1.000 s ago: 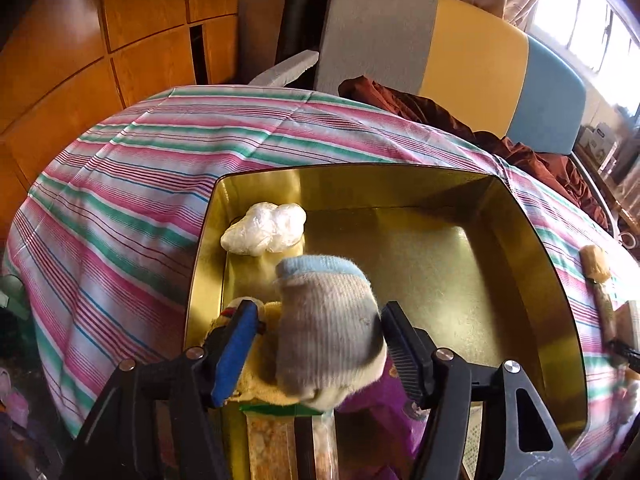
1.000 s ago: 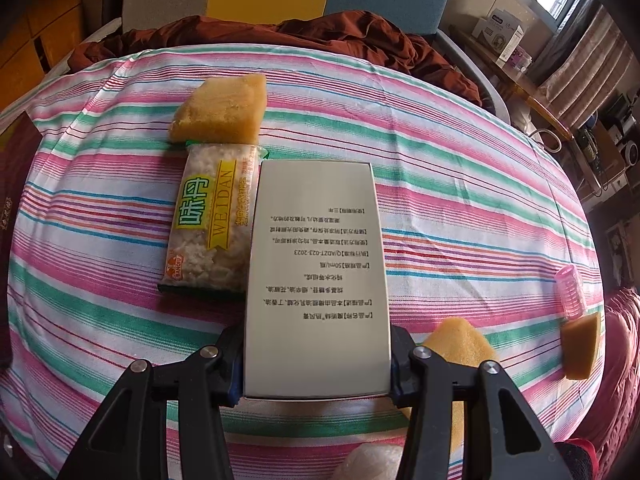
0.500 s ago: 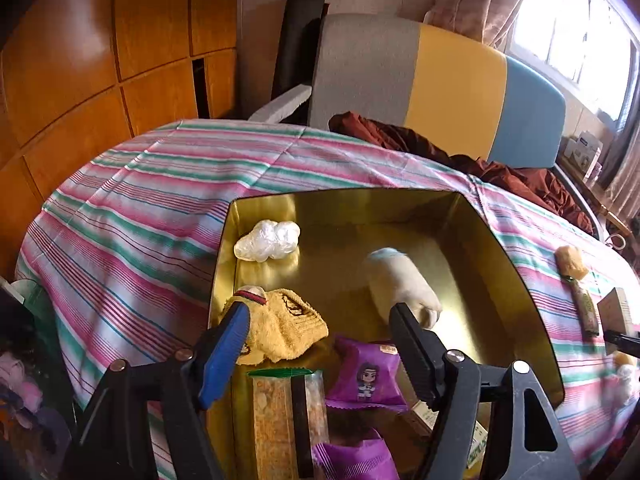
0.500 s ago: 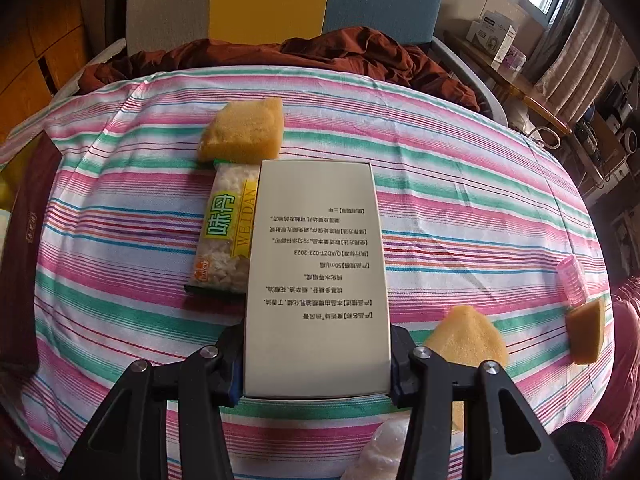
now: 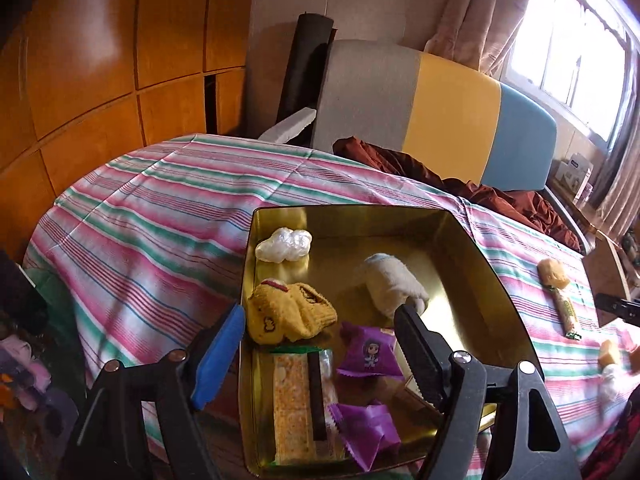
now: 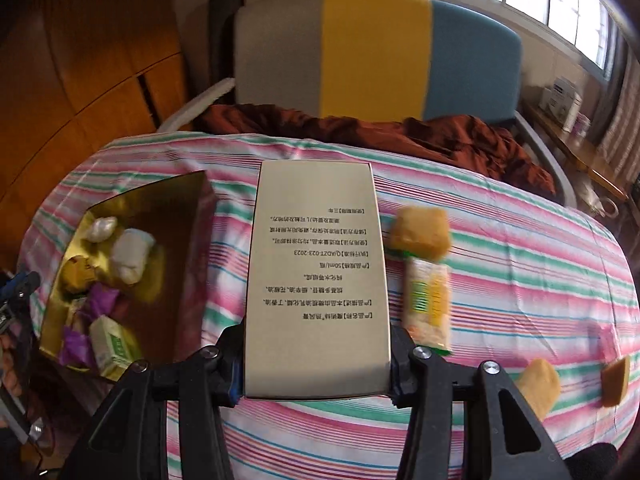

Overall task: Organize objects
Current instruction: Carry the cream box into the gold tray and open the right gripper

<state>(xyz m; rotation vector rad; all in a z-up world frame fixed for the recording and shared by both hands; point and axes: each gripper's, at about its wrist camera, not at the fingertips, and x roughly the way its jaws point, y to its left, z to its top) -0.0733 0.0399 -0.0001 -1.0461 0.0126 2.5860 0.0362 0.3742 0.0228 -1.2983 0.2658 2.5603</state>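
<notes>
Cardboard box (image 6: 316,280) clenched in right gripper (image 6: 316,364), carried right of gold tin (image 5: 472,248) — could clip tin's wall or crush socks inside. Left gripper (image 5: 320,344) opening, nothing between jaws, over tin. Striped tablecloth (image 6: 500,280) beneath; bright window behind tin.

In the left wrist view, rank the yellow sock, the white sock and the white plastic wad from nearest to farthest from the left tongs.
1. Yellow sock: in the gold tin, just beyond the blue finger pad.
2. White sock: mid-tin, its near end by the black finger. Close to the yellow sock; hard to separate.
3. White plastic wad: far left corner of the tin, clearly farthest.
</notes>
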